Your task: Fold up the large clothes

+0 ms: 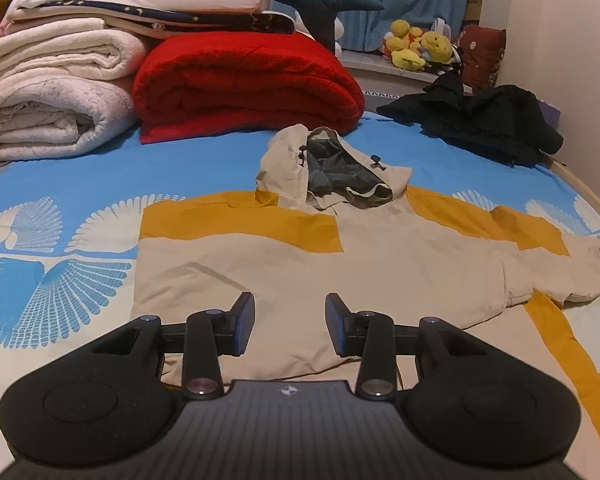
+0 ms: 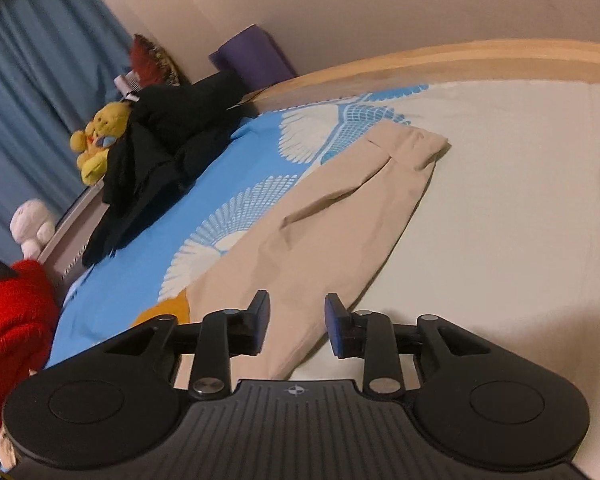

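A bed [image 1: 204,168] in a blue-and-white sheet carries a beige-and-mustard jacket [image 1: 340,264], folded blankets [image 1: 244,88] and black clothes [image 1: 484,120]

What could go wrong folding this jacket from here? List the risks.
1. The right gripper hangs open over the long sleeve; a grab may also pinch the bedsheet.
2. The hood lies bunched and may make the fold lumpy.
3. The left gripper holds nothing, so the jacket could slide.

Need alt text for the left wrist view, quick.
A beige and mustard hooded jacket lies spread flat on a blue-patterned bed, hood away from the camera. The left gripper hovers open over its lower part, holding nothing. Folded blankets are stacked behind.
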`<action>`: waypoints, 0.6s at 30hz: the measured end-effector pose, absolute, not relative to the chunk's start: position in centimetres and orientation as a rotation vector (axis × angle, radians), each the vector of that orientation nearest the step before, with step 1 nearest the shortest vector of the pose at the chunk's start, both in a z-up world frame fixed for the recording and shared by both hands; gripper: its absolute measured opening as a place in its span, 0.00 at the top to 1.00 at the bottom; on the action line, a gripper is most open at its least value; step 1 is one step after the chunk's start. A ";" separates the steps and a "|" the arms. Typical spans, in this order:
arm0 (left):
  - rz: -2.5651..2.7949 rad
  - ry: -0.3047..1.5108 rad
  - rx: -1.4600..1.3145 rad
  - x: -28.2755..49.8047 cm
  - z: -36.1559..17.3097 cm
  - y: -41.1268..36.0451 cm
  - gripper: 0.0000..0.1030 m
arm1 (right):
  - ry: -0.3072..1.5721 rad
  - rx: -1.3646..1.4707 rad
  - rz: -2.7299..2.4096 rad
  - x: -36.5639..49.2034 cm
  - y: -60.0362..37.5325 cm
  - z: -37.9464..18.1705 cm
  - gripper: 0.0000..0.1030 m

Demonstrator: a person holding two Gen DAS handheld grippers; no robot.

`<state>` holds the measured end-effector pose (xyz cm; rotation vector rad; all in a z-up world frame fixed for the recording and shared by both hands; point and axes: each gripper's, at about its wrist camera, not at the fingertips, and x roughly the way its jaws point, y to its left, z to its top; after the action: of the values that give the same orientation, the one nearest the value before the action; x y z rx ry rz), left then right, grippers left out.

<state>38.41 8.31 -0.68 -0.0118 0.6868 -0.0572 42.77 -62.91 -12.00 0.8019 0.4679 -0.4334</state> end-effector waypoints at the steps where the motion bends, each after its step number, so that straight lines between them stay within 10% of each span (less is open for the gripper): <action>1: -0.055 0.687 -0.010 38.5 -0.8 8.3 0.58 | 0.470 0.822 -0.442 42.9 -63.4 -12.6 0.65; 18: -0.047 0.687 -0.017 39.0 -1.0 8.8 0.58 | 0.427 0.921 -0.593 47.5 -65.5 -16.4 0.62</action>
<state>38.96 8.80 -0.96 -0.0170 0.6875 -0.0466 47.54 -65.51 -16.44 0.9214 0.4274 -0.5934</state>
